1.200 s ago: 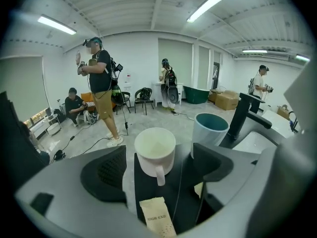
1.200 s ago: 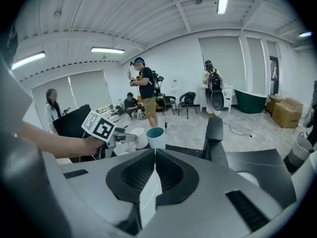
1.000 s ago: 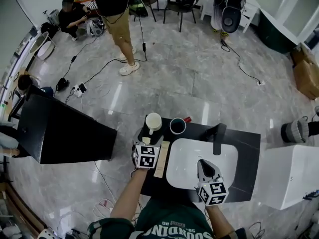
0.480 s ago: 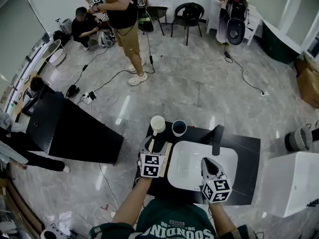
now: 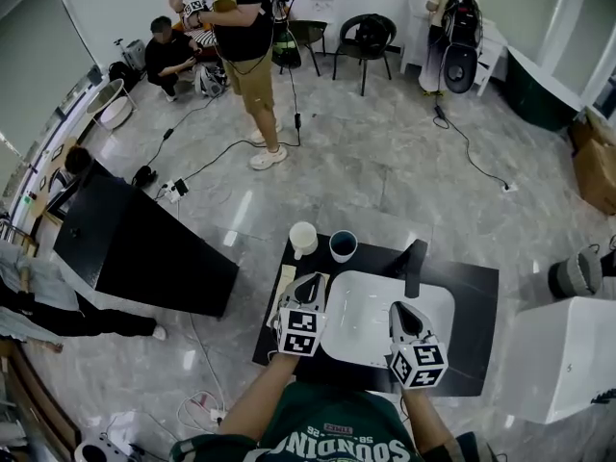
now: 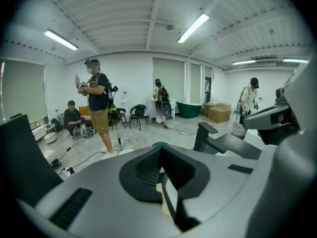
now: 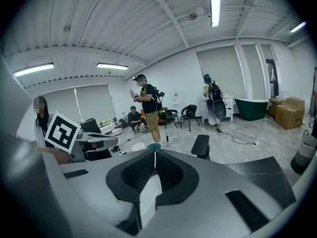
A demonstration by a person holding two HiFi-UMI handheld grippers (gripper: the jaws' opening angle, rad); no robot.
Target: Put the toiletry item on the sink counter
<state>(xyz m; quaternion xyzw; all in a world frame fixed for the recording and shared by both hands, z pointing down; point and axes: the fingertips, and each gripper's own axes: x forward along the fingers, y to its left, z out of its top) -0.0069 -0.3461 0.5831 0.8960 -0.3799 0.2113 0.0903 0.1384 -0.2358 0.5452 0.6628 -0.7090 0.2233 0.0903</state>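
The toiletry item [image 5: 285, 283] is a long, flat, pale strip. It lies on the black counter [image 5: 474, 308], just left of the left gripper [image 5: 310, 289] fingers. In the left gripper view, these fingers [image 6: 143, 168] are pressed together at the tips. A pale bit shows low in the gap behind them, and I cannot tell if it is pinched. The left gripper points away from the person, low over the counter. A white cup [image 5: 303, 238] and a dark cup [image 5: 343, 245] stand ahead of it.

The right gripper [image 5: 402, 314] is over the white sink [image 5: 358, 308], pointing at the black tap [image 5: 414, 261]. Its fingers [image 7: 171, 175] are closed on nothing.
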